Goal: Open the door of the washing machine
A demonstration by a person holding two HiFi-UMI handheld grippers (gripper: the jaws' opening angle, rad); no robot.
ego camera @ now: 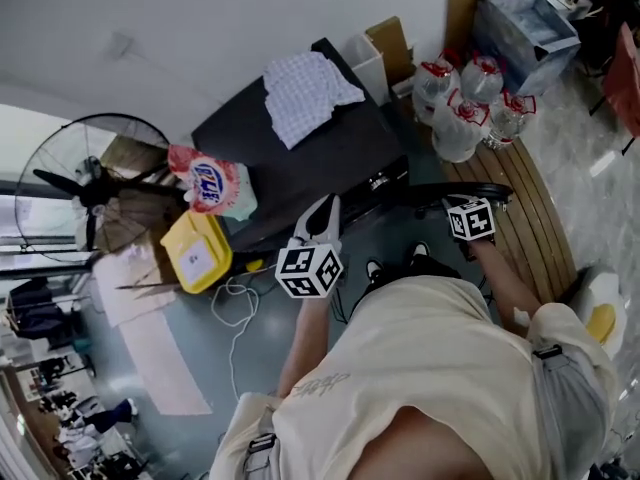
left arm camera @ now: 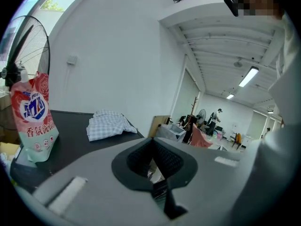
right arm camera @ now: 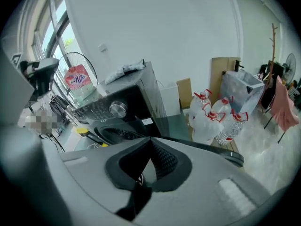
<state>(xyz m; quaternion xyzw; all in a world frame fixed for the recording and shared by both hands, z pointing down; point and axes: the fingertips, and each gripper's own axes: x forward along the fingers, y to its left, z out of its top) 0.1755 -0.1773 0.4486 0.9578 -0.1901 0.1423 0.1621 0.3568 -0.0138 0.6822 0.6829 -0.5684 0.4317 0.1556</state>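
Note:
The black washing machine (ego camera: 300,158) stands against the white wall. Its door (ego camera: 450,190) is swung out to the right, away from the front. In the right gripper view the round drum opening (right arm camera: 117,134) lies uncovered under the control knob (right arm camera: 117,109), and the door's dark rim (right arm camera: 225,155) runs just beyond my jaws. My right gripper (ego camera: 462,208) (right arm camera: 151,142) hangs over that rim, shut, with nothing visible between its pads. My left gripper (ego camera: 322,208) (left arm camera: 151,142) is in front of the machine, level with its top; its jaws meet with nothing between them.
A pink detergent pouch (ego camera: 212,183) and a checked cloth (ego camera: 305,88) lie on the machine's top. A yellow container (ego camera: 200,251), a standing fan (ego camera: 90,183) and a white cable (ego camera: 235,308) are at the left. Large water bottles (ego camera: 465,103) and a slatted wooden platform (ego camera: 530,218) are at the right.

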